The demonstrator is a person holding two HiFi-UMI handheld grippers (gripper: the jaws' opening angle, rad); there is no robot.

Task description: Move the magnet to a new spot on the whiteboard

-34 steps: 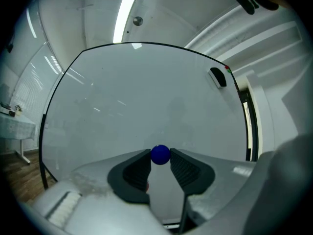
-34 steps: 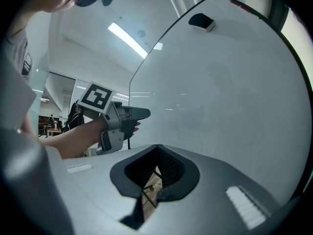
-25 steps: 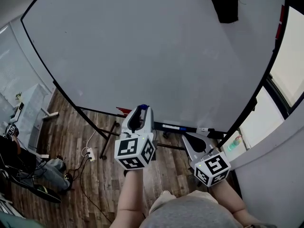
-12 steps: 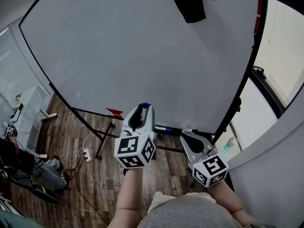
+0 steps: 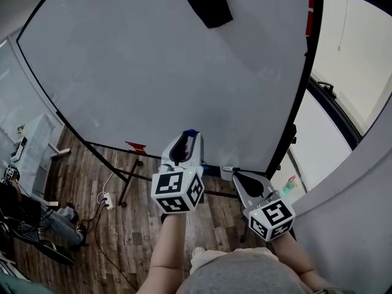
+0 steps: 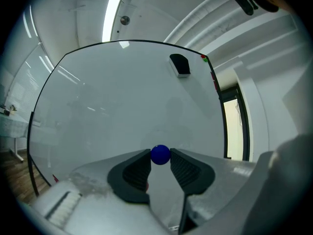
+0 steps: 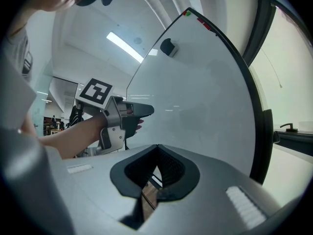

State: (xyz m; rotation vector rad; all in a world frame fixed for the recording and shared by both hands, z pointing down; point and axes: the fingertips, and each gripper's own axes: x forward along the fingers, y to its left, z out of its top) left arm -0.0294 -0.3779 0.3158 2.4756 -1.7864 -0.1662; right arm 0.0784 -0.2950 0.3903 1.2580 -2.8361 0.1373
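A small round blue magnet sits pinched between the tips of my left gripper, which is shut on it. In the head view the magnet shows as a blue spot at the tip of the left gripper, held level just short of the big whiteboard. My right gripper hangs lower and to the right, facing the board's lower right corner. In its own view its jaws meet with nothing between them, and the left gripper shows at the left.
A black eraser sticks to the board near its top. Red pieces sit on the board's right frame and a red flag-shaped piece at its bottom edge. The board's stand and tray are below, a power strip on the wooden floor, a window at right.
The board and its eraser have slid left in the head view: both grippers have moved right along the board. The left gripper keeps its hold on the blue magnet.
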